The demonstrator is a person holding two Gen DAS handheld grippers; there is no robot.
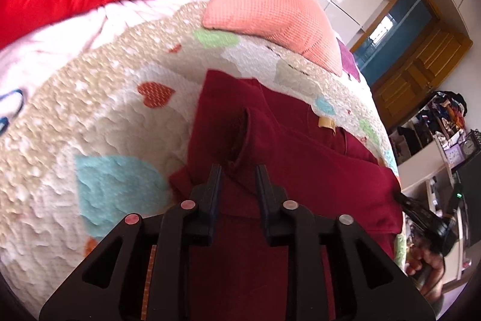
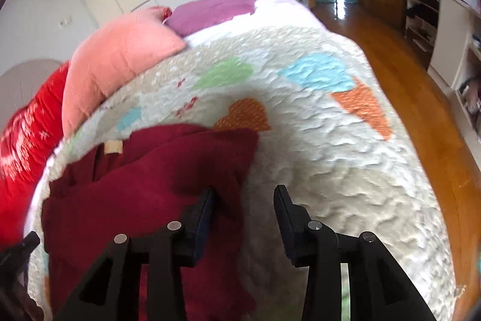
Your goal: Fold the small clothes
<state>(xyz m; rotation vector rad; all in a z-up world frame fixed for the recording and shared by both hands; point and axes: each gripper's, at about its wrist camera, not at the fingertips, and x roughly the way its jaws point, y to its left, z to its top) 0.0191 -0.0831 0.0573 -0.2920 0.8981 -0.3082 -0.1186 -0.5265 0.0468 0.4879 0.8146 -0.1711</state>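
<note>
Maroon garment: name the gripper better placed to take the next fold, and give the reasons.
Probably left. The left gripper sits over the maroon garment, its open jaws straddling a raised fold. The right gripper is at the garment's edge, one finger on cloth, the other over the quilt.

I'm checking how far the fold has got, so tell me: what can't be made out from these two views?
- Left wrist view: the near part of the maroon garment is hidden behind the left gripper.
- Right wrist view: the garment's near edge is hidden under the right gripper; its left side is blurred.
- The tan label: any print is too small to make out.
</note>
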